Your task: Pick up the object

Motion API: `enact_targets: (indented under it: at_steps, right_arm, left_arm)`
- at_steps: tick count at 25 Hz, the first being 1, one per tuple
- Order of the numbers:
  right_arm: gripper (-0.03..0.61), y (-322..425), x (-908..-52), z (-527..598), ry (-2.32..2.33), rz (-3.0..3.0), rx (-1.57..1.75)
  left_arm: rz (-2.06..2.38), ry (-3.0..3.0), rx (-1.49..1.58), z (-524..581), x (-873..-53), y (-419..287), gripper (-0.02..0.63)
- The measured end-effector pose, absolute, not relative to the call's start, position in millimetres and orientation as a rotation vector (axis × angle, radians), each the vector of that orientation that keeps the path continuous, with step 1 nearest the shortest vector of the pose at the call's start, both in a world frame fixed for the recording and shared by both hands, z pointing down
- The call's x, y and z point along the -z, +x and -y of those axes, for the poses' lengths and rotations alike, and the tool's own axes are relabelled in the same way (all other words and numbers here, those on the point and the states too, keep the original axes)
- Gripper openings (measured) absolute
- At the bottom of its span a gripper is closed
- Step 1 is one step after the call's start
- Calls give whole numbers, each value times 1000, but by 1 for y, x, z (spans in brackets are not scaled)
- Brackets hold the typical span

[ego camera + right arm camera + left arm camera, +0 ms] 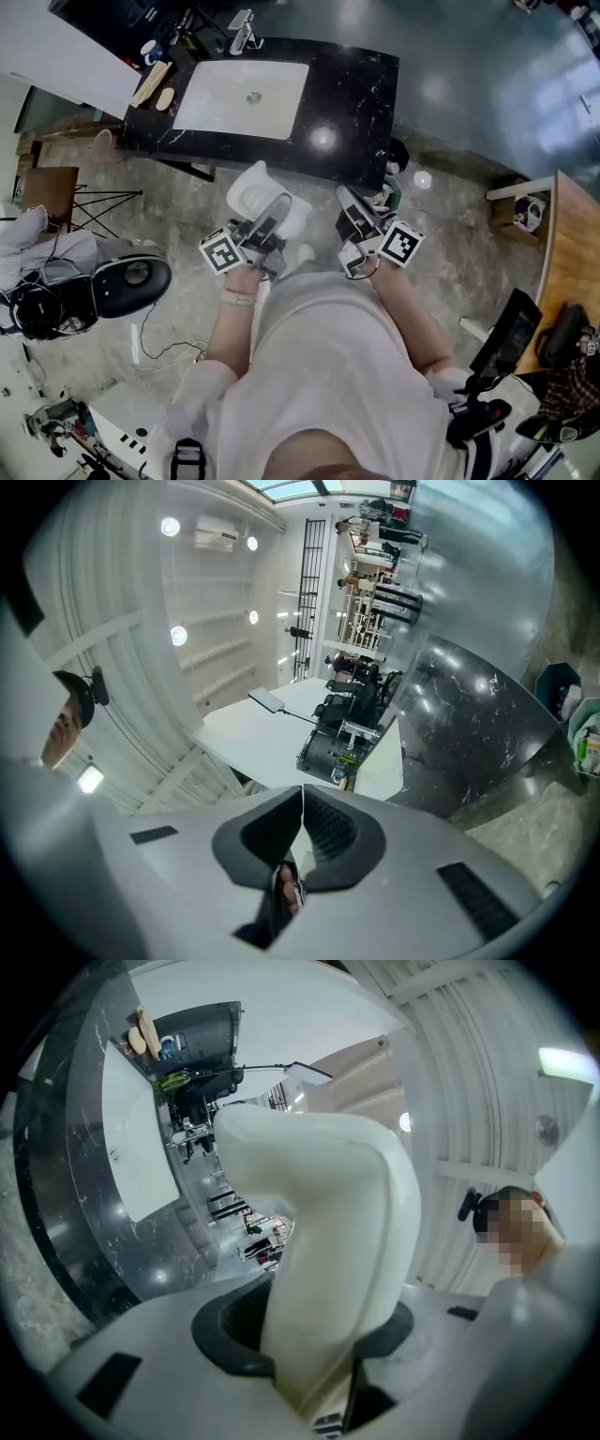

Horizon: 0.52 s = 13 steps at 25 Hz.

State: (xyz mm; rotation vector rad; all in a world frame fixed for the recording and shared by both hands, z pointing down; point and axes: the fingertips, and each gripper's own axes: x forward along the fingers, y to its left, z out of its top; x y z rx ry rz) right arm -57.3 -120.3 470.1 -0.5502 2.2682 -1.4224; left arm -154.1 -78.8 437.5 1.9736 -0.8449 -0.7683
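My left gripper [270, 223] is shut on a cream-white, curved plastic object [249, 193] and holds it up in front of the person's body. In the left gripper view this object [323, 1213] fills the middle of the picture and stands up between the dark pads [230, 1330] of the left gripper [314, 1340]. To its right, my right gripper [352, 208] is held at about the same height. Its dark pads [333, 832] meet at the tips in the right gripper view, so the right gripper [302, 822] is shut with nothing between the pads.
Ahead stands a black marble counter [352, 103] with a white basin [239, 98] and a faucet [242, 33]. A dark rounded device [131, 281] and cables lie on the stone floor at left. At the right edge are a wooden table [572, 253] and a small green bin [392, 187].
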Motion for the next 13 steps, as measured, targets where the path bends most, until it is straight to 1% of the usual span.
enact_targets:
  at_steps: [8, 13]
  right_arm:
    - [21, -43, -473, 125, -596, -2259, 1405]
    - [21, -26, -472, 145, -611, -2258, 1374]
  left_arm:
    - [804, 1956, 745, 87, -444, -141, 172]
    - [755, 1905, 783, 103, -449, -123, 172]
